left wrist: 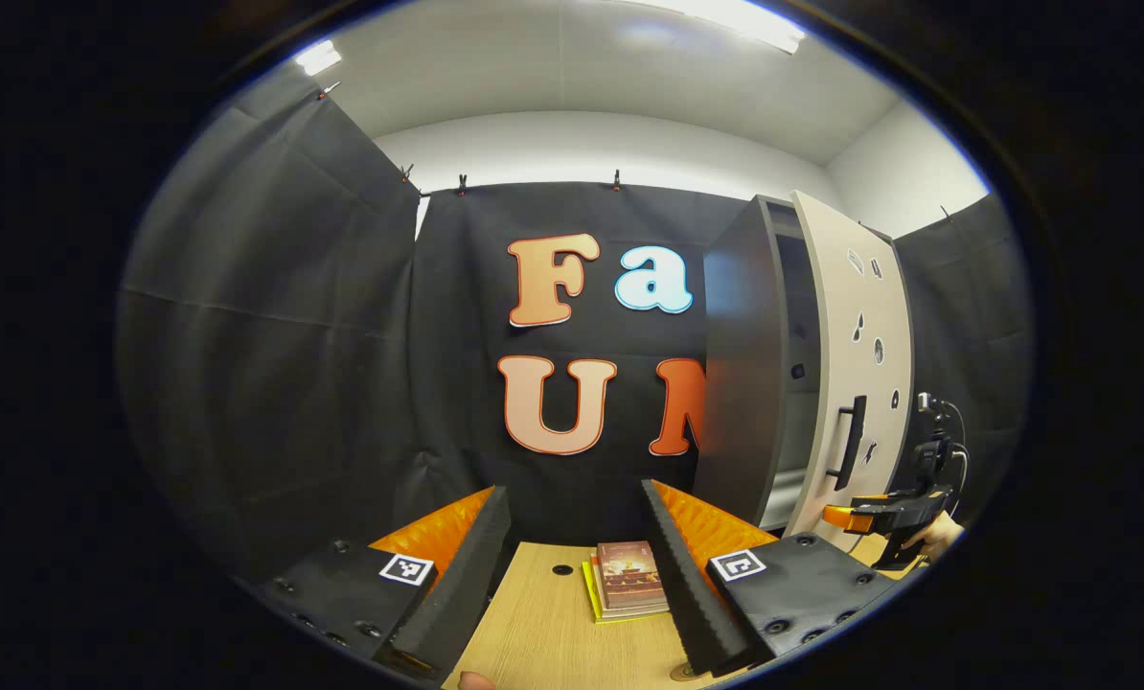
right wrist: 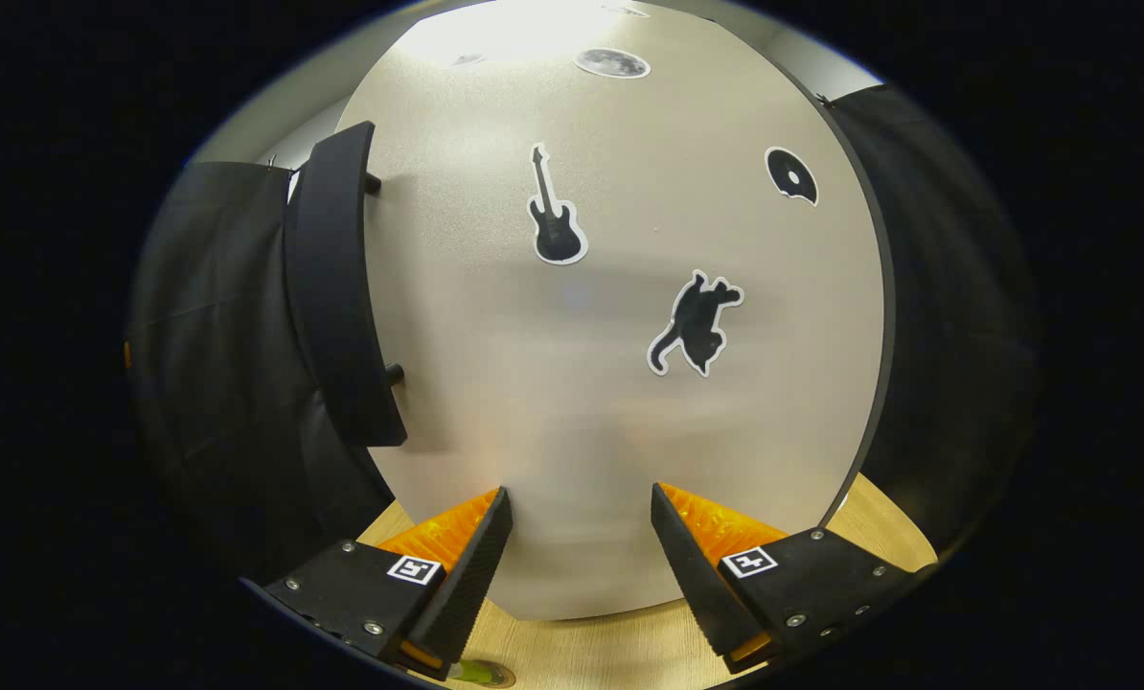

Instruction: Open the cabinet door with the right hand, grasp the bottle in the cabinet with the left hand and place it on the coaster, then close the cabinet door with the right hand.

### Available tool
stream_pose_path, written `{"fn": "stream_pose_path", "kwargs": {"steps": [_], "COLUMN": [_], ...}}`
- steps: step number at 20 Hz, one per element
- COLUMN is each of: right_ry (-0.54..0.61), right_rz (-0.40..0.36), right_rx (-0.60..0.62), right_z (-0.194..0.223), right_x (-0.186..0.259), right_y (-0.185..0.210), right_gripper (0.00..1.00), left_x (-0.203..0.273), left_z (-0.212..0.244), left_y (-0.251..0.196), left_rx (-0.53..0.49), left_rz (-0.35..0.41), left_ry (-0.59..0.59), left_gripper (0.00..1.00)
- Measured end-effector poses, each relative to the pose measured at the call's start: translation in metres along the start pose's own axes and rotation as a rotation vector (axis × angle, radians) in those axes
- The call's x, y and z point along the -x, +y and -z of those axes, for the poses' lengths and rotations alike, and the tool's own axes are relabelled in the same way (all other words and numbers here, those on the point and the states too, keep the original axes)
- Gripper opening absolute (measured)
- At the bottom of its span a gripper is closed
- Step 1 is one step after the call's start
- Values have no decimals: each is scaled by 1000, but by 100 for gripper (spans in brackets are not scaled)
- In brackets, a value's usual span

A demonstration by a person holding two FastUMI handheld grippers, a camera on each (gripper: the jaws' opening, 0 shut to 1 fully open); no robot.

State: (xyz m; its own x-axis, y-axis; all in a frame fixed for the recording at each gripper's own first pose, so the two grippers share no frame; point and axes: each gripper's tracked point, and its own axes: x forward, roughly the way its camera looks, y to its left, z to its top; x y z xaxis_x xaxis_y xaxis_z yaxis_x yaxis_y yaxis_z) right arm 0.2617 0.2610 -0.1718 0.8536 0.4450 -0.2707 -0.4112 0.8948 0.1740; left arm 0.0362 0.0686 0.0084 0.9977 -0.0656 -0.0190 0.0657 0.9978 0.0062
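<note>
I am holding my right gripper spread and empty before the door; its upright handle is lying off left.

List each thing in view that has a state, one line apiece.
cabinet door: partly open, handle ungripped.
left tool: open, empty, above the table.
right tool: open, empty, facing the door's front.
books: stacked flat on the table.
</note>
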Motion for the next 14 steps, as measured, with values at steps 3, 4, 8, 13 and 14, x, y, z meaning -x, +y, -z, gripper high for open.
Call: {"fn": "stream_pose_path", "kwargs": {"steps": [3, 4, 8, 13, 14], "right_ry": [0, 0, -1, 0, 2], "right_rz": [14, 21, 35, 66, 71], "right_rx": [-2, -4, -14, -12, -13], "right_z": [-1, -1, -2, -2, -2], "right_x": [-5, -6, -10, -12, -12], "right_y": [1, 1, 6, 6, 5], "right_gripper": [91, 91, 91, 92, 92], "left_x": [-2, -3, -5, -8, -8], "left_z": [3, 5, 7, 13, 13], "left_y": [6, 8, 14, 19, 21], "left_rx": [3, 2, -2, -4, -7], "left_rz": [-7, -9, -15, -16, -18], "left_ry": [10, 11, 15, 30, 33], "left_gripper": [89, 89, 89, 89, 89]}}
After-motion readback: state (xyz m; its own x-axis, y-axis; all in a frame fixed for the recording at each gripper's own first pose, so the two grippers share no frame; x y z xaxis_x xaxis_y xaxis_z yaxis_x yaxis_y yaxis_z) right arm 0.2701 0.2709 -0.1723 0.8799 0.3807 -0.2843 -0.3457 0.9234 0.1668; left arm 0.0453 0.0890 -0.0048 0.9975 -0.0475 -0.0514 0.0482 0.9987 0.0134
